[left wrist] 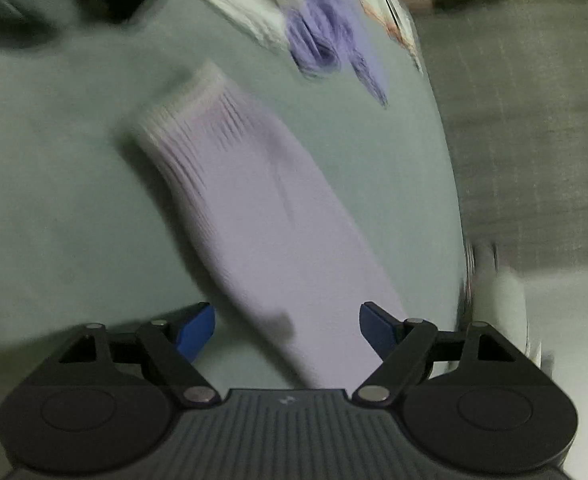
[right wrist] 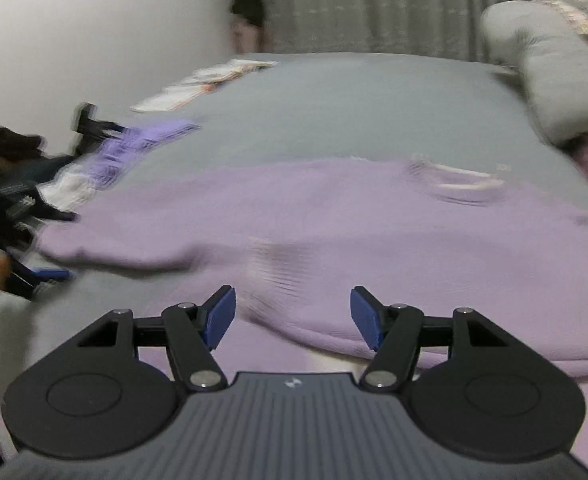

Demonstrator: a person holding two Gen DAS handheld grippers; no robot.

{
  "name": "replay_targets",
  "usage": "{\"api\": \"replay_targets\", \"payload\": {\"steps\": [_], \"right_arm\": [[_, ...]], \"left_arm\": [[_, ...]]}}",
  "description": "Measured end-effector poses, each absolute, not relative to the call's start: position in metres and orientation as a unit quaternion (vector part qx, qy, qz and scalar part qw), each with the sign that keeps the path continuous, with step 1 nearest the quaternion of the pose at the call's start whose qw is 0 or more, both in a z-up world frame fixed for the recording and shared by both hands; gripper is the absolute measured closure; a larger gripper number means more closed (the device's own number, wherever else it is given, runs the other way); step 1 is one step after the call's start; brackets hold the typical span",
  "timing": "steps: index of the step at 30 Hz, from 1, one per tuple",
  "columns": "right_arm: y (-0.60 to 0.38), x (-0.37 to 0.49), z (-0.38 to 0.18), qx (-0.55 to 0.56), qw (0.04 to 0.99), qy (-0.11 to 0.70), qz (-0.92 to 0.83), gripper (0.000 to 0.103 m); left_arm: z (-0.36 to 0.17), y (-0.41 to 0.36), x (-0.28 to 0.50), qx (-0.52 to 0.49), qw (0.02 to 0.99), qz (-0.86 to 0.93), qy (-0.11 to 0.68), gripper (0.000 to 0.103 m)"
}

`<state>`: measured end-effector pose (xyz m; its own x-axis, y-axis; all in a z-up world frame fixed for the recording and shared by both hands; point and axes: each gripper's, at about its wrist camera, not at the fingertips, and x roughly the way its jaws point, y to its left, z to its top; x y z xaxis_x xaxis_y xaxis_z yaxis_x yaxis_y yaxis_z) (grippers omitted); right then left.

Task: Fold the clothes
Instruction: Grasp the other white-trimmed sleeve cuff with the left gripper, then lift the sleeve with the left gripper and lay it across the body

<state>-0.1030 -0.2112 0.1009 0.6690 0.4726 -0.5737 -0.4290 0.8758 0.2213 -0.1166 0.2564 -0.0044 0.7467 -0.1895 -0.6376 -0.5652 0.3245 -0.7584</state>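
My left gripper (left wrist: pixel 288 330) tilts down over the lilac sweater's sleeve (left wrist: pixel 250 200), fingers apart and empty. My right gripper (right wrist: pixel 293 316) tilts down likewise, fingers spread above the sweater's body (right wrist: pixel 333 216) on the bed (right wrist: pixel 333 96).

I see a pale lilac sweater (right wrist: pixel 333 216) (ribbed cuffs) on the grey-green bed (right wrist: pixel 333 112), with deeper purple socks (right wrist: pixel 134 148) beyond.

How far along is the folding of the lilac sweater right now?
Done: the lilac sweater lies spread on the grey bed, one sleeve stretched out. In hand: nothing; the left gripper and right gripper are both open above the fabric. Left: no finished fold shows, and more clothes sit heaped beside it.
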Motion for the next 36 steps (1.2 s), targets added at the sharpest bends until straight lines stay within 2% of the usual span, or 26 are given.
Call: {"api": "replay_targets", "payload": {"steps": [5,11,16,17,19,21,23,26,36], "right_arm": [[-0.164,-0.108,0.115,0.055,0.903,0.316,0.288,0.038],[-0.149,-0.115,0.115,0.079,0.892,0.331,0.298,0.038],[-0.161,-0.124,0.113,0.092,0.891,0.344,0.280,0.038],[-0.161,-0.127,0.107,0.102,0.892,0.346,0.273,0.038],[-0.167,-0.133,0.106,0.109,0.891,0.348,0.269,0.038],[-0.169,-0.137,0.102,0.112,0.891,0.350,0.266,0.038],[-0.172,-0.142,0.097,0.116,0.891,0.352,0.262,0.038],[-0.179,-0.145,0.096,0.119,0.893,0.352,0.254,0.038],[-0.260,-0.151,0.104,0.103,0.912,0.340,0.203,0.038]], "left_arm": [[-0.016,0.277,-0.128,-0.603,0.727,0.126,0.303,0.024],[-0.037,0.295,-0.121,-0.642,0.713,0.099,0.263,0.018],[-0.033,0.291,-0.118,-0.610,0.749,0.089,0.243,0.019],[-0.031,0.289,-0.118,-0.598,0.758,0.092,0.243,0.022],[-0.027,0.285,-0.116,-0.576,0.772,0.103,0.247,0.040],[-0.025,0.285,-0.115,-0.571,0.773,0.115,0.252,0.069],[-0.029,0.287,-0.118,-0.586,0.761,0.120,0.251,0.083],[-0.030,0.291,-0.117,-0.588,0.760,0.121,0.248,0.087],[0.011,0.274,-0.108,-0.583,0.783,0.080,0.204,0.087]]}}
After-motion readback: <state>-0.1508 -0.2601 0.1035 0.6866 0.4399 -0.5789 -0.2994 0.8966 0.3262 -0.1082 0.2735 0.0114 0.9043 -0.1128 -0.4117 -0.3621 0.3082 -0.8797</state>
